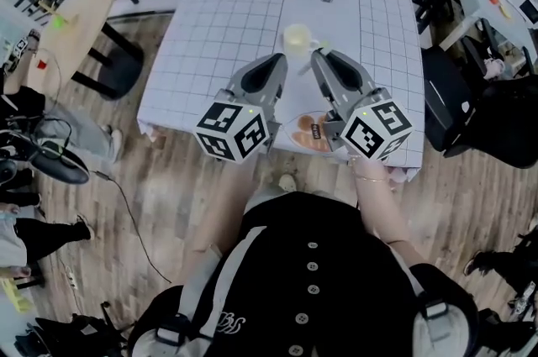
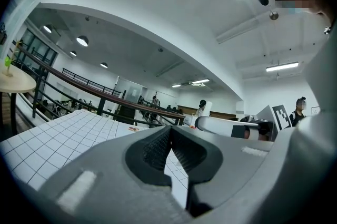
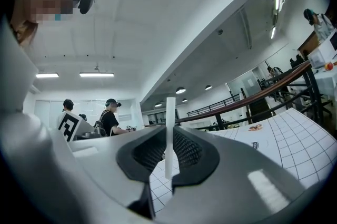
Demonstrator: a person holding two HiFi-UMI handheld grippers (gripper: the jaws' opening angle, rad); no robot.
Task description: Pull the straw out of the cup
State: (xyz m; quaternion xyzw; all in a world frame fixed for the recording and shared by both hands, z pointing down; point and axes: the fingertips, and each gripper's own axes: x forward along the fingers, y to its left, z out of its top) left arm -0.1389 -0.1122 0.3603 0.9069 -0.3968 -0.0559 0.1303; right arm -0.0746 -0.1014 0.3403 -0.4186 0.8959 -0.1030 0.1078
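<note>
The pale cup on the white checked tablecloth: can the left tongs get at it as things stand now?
Probably yes. The pale cup stands just beyond the tips of the left tongs, and nothing visible lies between them. These tongs are shut and empty, so they must open first.

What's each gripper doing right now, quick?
Left gripper: closed, empty.
Right gripper: closed on the straw.

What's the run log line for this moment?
left gripper: shut, empty | right gripper: shut on straw | straw: upright, out of cup
</note>
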